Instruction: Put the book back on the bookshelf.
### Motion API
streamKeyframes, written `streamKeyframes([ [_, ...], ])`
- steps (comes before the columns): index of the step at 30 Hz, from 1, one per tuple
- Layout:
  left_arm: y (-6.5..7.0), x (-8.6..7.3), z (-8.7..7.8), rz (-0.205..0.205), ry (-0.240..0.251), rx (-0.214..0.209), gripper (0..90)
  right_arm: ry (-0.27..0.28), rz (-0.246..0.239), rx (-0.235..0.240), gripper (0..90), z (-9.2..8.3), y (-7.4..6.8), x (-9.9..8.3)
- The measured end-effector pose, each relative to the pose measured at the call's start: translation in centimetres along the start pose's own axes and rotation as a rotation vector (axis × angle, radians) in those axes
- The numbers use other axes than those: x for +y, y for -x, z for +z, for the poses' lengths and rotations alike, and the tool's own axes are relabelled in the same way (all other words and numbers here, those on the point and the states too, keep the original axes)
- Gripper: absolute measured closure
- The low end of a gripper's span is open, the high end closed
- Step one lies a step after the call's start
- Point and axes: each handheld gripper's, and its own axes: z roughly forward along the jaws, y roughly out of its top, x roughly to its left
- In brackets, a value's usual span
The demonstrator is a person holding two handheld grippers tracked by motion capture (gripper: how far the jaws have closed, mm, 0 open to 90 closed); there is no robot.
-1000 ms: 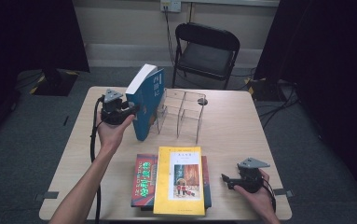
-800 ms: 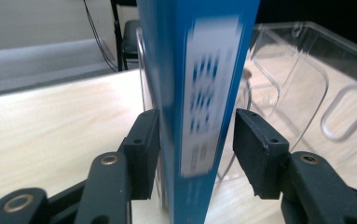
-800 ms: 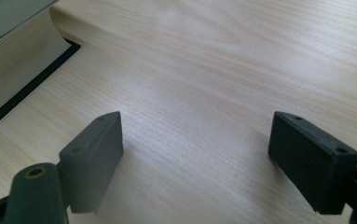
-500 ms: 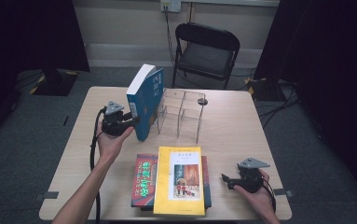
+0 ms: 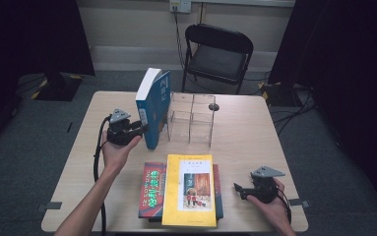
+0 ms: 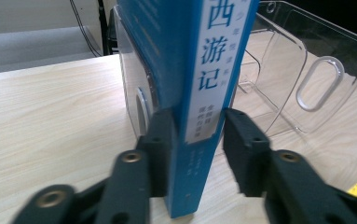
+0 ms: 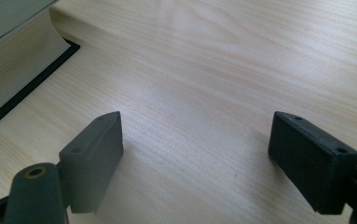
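A thick blue book (image 5: 154,105) with a white label on its spine stands upright on the table, just left of a clear plastic rack (image 5: 192,118). My left gripper (image 5: 144,129) holds the book low on its spine. In the left gripper view its jaws have just been closing, and both pads press the blue book (image 6: 199,107) with the spine between them. My right gripper (image 5: 239,190) rests near the table's front right corner. Its jaws stand wide open over bare wood in the right gripper view (image 7: 195,154).
A yellow book (image 5: 190,189) lies on a red book (image 5: 151,197) at the front middle of the wooden table (image 5: 255,137). The stack's page edge (image 7: 13,70) shows left of the right jaws. A black folding chair (image 5: 219,54) stands behind the table.
My left hand has come down and toward the person with the blue book, which now stands lower and closer to the table. The right gripper has not moved.
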Motion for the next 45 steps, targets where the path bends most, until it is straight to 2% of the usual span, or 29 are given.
streamKeyframes([
  [4, -0.1, -0.1, -0.2, 0.019, -0.009, -0.007, 71.9, 0.000, 0.000, 0.000, 17.7, 0.0, 0.0, 0.0],
  [6, -0.1, -0.2, -0.2, 0.006, -0.003, -0.025, 71.7, 0.000, 0.001, -0.001, 17.7, 0.0, 0.0, 0.0],
  [12, 0.0, -1.2, 0.3, 0.008, -0.027, -0.024, 69.8, 0.000, 0.002, -0.001, 17.7, 0.0, 0.0, 0.0],
  [14, -0.2, -1.3, 0.3, -0.007, -0.025, -0.048, 72.5, 0.000, 0.002, -0.002, 17.7, 0.0, 0.0, 0.0],
  [17, 0.0, -1.3, 0.2, 0.018, -0.030, -0.051, 71.7, 0.000, 0.004, -0.002, 17.7, 0.0, 0.0, 0.0],
  [18, 0.0, -1.2, 0.1, 0.018, -0.024, -0.038, 73.6, 0.000, 0.003, -0.002, 17.7, 0.0, 0.0, 0.0],
  [19, 0.0, -1.2, 0.1, 0.018, -0.024, -0.038, 71.5, 0.000, 0.003, -0.002, 17.7, 0.0, 0.0, 0.0],
  [20, -0.1, -1.2, 0.1, -0.003, -0.011, -0.031, 66.9, 0.000, 0.003, -0.002, 17.7, 0.0, 0.0, 0.0],
  [21, -0.3, -1.2, 0.0, -0.009, -0.011, -0.040, 68.2, 0.000, 0.003, -0.002, 17.7, 0.0, 0.0, 0.0],
  [24, -0.4, -1.3, -0.1, 0.000, -0.026, -0.037, 63.4, 0.000, 0.003, -0.002, 17.8, 0.0, 0.0, 0.0],
  [26, -0.5, -1.5, -0.6, -0.018, -0.012, -0.030, 58.4, 0.000, 0.003, -0.002, 17.7, 0.0, 0.0, 0.0],
  [29, -0.7, -1.6, -1.2, -0.025, -0.015, -0.025, 55.9, 0.000, 0.004, -0.004, 17.9, 0.0, -0.1, 0.1],
  [31, -0.8, -2.4, -2.2, -0.038, -0.022, -0.043, 55.3, -0.002, 0.014, 0.008, 20.7, 0.0, -0.1, 0.2],
  [32, -0.9, -2.5, -2.5, -0.037, -0.033, -0.043, 56.0, -0.004, 0.022, 0.015, 23.7, 0.0, -0.1, 0.3],
  [34, -0.6, -3.1, -3.1, -0.047, -0.051, -0.035, 59.6, -0.008, 0.031, 0.033, 23.6, -0.1, -0.2, 0.7],
  [36, -0.4, -3.4, -3.2, -0.042, -0.068, -0.039, 65.7, -0.005, 0.024, 0.018, 22.4, -0.2, -0.5, 1.3],
  [37, 0.0, -4.0, -3.6, -0.040, -0.085, -0.082, 66.1, 0.004, 0.010, 0.009, 22.3, -0.5, -0.8, 1.7],
  [39, 0.7, -4.4, -4.0, -0.018, -0.103, -0.114, 66.0, 0.034, 0.017, 0.029, 23.0, -1.0, -1.2, 2.4],
  [41, 1.6, -4.6, -4.3, -0.023, -0.113, -0.143, 64.8, 0.072, 0.006, 0.037, 27.3, -1.8, -1.8, 3.3],
  [43, 2.6, -4.9, -4.6, 0.004, -0.131, -0.170, 63.8, 0.096, 0.013, 0.075, 30.8, -2.7, -2.3, 4.3],
  [45, 3.7, -5.2, -4.8, 0.009, -0.145, -0.197, 62.2, 0.114, 0.025, 0.111, 35.1, -3.4, -2.9, 5.2],
])
